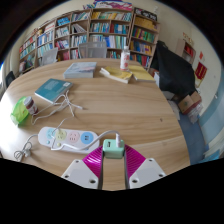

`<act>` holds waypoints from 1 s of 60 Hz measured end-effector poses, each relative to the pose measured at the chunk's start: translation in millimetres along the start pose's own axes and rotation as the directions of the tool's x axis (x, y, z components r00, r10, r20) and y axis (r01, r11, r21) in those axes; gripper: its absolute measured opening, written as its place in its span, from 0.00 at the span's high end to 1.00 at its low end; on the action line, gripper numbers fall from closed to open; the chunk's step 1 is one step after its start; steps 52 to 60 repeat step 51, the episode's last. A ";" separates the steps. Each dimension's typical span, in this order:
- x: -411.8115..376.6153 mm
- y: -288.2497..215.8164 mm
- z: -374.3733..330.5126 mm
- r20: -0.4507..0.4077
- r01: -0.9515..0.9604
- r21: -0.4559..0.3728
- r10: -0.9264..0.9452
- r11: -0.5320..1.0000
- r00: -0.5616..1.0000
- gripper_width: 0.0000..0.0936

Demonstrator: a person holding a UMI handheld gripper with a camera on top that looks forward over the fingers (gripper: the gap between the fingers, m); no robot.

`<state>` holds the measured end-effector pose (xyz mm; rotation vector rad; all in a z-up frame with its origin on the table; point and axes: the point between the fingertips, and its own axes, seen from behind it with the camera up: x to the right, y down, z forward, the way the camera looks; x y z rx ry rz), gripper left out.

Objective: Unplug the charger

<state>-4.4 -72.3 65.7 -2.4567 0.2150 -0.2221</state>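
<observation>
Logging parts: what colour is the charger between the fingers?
Pale green charger, clearest in the gripper view.

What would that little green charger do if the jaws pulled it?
The green charger looks small and boxy, so probably stiff and light. It stands between the open jaws. Its white power strip lies loose on the table, so it might drag along.

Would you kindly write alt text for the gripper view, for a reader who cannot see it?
A small green and white charger stands on a round wooden table between the tips of the gripper's open fingers, with a gap either side. A white power strip lies just beside it, with books and bookshelves beyond.
</observation>
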 end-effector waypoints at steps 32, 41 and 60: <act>-7.3 25.2 73.3 0.176 0.107 -0.106 -0.087 0.989 0.980 0.35; -3.2 18.4 63.8 0.195 0.099 -0.087 -0.081 0.991 0.978 0.09; 3.4 17.2 23.8 0.178 0.027 -0.076 -0.013 0.997 0.984 0.10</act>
